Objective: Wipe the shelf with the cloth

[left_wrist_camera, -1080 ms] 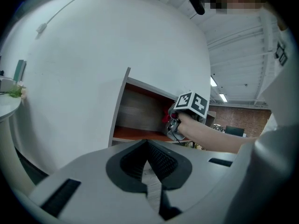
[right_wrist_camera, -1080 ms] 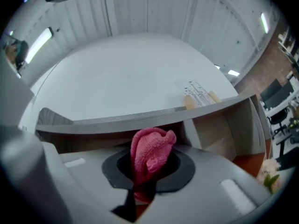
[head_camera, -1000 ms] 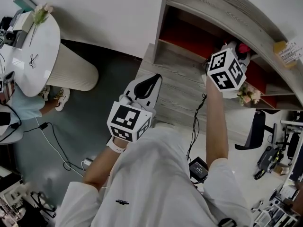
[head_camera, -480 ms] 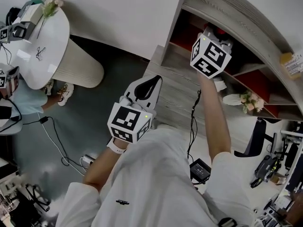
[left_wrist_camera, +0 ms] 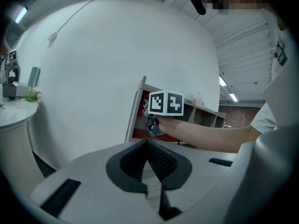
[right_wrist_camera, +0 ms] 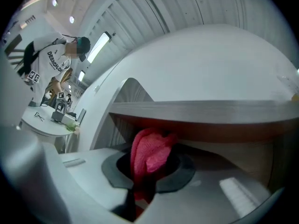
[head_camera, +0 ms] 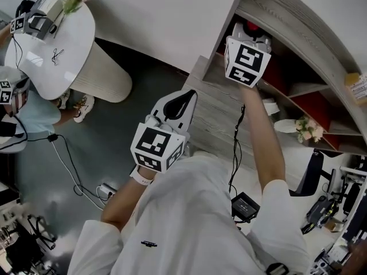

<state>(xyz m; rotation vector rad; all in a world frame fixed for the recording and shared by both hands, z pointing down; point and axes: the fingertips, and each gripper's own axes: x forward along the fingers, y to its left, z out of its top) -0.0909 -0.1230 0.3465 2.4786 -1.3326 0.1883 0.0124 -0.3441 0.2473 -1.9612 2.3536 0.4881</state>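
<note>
A red cloth (right_wrist_camera: 148,154) is bunched between the jaws of my right gripper (right_wrist_camera: 145,171), which is shut on it. In the head view the right gripper (head_camera: 248,39) reaches into the left end compartment of the grey wooden shelf (head_camera: 298,24), and a bit of the cloth (head_camera: 253,26) shows past its marker cube. The cloth sits just under the shelf board (right_wrist_camera: 210,108), near the red back panel. My left gripper (head_camera: 186,96) hangs lower over the grey ledge (head_camera: 221,113), shut with nothing in it. Its own view shows the closed jaws (left_wrist_camera: 148,146) and the right gripper's cube (left_wrist_camera: 166,103).
A white dish (head_camera: 285,125) and small flowers (head_camera: 308,128) sit in a lower compartment to the right. A box (head_camera: 358,85) lies on the shelf top. A round white table (head_camera: 54,44) and a seated person (head_camera: 20,125) are at the left, with cables (head_camera: 69,171) on the floor.
My right gripper has carried the cloth leftward along the shelf, from near the flowers to the left end compartment. The left gripper has stayed where it was.
</note>
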